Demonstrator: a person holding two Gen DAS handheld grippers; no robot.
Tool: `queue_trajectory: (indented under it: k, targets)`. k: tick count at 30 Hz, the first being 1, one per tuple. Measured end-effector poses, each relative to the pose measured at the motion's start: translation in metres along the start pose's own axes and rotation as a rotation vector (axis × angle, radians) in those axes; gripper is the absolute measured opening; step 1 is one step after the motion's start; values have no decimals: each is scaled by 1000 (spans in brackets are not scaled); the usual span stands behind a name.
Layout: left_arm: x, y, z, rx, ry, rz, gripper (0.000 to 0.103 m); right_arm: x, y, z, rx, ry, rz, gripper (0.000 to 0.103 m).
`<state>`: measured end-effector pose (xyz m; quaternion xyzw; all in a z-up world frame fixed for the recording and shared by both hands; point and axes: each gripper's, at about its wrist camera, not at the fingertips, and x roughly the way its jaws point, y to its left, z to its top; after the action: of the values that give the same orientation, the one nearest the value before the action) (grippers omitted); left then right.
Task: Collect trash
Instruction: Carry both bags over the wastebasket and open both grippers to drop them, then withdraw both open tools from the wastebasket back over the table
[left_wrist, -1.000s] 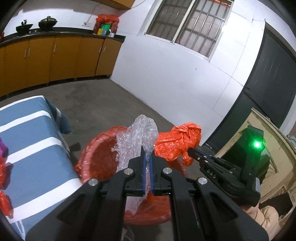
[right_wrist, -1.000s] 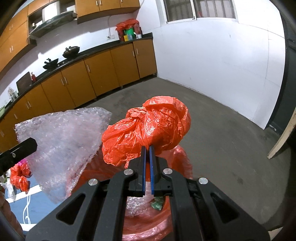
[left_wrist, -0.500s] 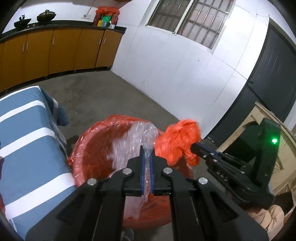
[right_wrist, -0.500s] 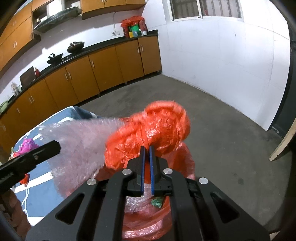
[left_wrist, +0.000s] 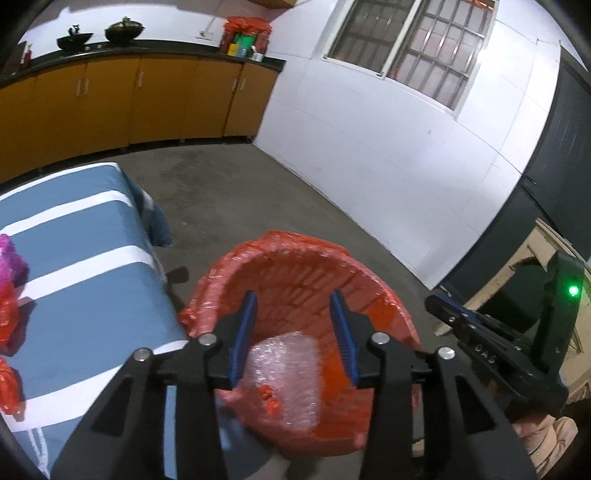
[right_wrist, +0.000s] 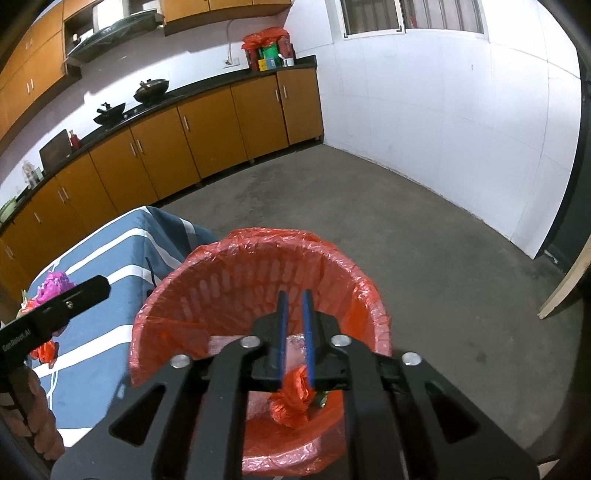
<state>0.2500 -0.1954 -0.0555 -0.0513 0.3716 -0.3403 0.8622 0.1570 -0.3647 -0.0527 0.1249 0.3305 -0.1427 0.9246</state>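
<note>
Hovering over one bin (right_wrist: 369, 295), two hand-held grippers (left_wrist: 293, 325) (right_wrist: 295, 332) have just opened, both empty.

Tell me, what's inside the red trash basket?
Inside the red-lined trash basket lie a wad of bubble wrap and a crumpled orange plastic bag, with something small and green beside it. The gripper bodies hide part of the bottom.
</note>
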Motion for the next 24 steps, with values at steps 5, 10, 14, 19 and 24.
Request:
queue_trajectory:
  k: [5, 10, 14, 19, 24]
  targets:
    - [-20, 19, -1, -12, -51, 86, 54, -2, 16, 2, -42, -21, 9, 33]
    - [-46, 41, -4, -24, -104, 181, 63, -4, 36, 6, -79, -38, 40, 41]
    - [-73, 62, -7, -43, -147, 270, 66, -5, 58, 9, -113, -45, 78, 41]
    - [-105, 86, -14, -61, -193, 364, 69, -3, 93, 11, -157, -50, 143, 41]
    - [-145, 114, -27, -82, -233, 462, 70, -2, 130, 11, -206, -51, 210, 41]
